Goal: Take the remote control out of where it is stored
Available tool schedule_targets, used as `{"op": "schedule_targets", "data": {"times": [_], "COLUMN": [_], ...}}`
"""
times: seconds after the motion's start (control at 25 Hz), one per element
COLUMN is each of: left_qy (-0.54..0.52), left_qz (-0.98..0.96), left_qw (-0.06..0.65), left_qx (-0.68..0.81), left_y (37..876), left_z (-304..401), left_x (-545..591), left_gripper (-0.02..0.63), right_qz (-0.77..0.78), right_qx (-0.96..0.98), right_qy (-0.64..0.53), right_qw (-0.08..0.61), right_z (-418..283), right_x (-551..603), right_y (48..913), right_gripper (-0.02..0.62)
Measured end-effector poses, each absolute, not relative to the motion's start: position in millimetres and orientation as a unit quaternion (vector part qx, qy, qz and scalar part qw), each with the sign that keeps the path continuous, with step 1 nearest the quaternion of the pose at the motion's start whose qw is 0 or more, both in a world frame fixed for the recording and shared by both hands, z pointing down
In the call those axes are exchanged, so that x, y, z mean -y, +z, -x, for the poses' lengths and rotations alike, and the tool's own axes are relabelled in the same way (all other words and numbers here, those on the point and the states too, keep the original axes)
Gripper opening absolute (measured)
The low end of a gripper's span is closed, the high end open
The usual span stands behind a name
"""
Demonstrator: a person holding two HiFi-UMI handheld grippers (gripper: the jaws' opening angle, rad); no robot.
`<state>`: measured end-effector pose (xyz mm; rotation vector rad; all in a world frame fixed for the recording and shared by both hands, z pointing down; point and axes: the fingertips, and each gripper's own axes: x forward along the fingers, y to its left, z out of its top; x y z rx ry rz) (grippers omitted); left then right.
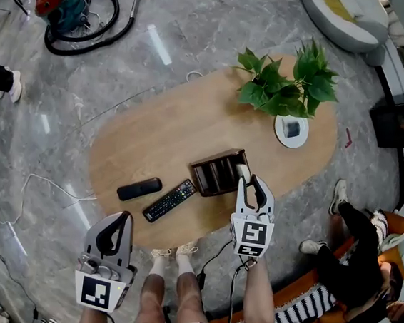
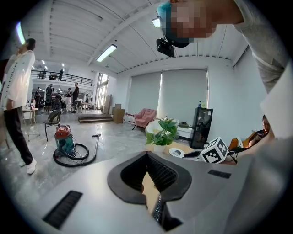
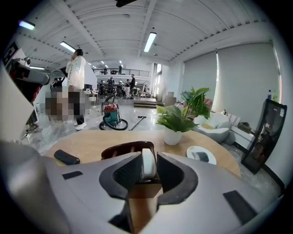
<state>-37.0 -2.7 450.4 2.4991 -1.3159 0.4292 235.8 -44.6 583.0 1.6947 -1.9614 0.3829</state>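
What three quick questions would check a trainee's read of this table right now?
1. True or false: the white remote stands between the jaws of the right gripper.
2. How many black remotes lie flat on the table?
3. Which stands at the table's far end: A lamp, B plant, C kettle?
Key: 1 true; 2 two; 3 B.

The left claw (image 1: 125,218) and the right claw (image 1: 247,178) have the same pale grey plastic shell, with black ribbed pads (image 3: 122,177) lining the fingers. Each has a white cube (image 1: 251,235) at the back, printed with black square markers. A thin black cable (image 1: 231,296) trails from the right one. The person wears white socks (image 1: 156,266) and pale sneakers (image 1: 187,249)
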Motion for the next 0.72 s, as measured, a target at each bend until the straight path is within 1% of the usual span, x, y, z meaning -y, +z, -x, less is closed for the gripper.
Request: {"op": "schedule_targets", "data": {"times": [0.28,0.44,0.72], "left_qy": [0.153,0.135,0.153], "left_qz": [-0.865,-0.869,-0.864], "left_qw": [0.146,0.150,0.150], "left_qx": [0.455,0.452,0.456], "left_y": [455,451,455], "left_z": [33,26,29], "left_x": [8,12,11], "left_gripper": [0.005,0.005,0.005], "right_qz": [-0.609,-0.606,-0.600], "right_qx": [0.729,0.729,0.735], "right_qy": [0.154,0.157,0.151], "right_qw": [0.271,0.277,0.277], "right_z": [-234,-234,-232], "right_x": [48,48,49], "right_y": [594,598,599], "right_gripper": [0.086,0.086,0.086]}}
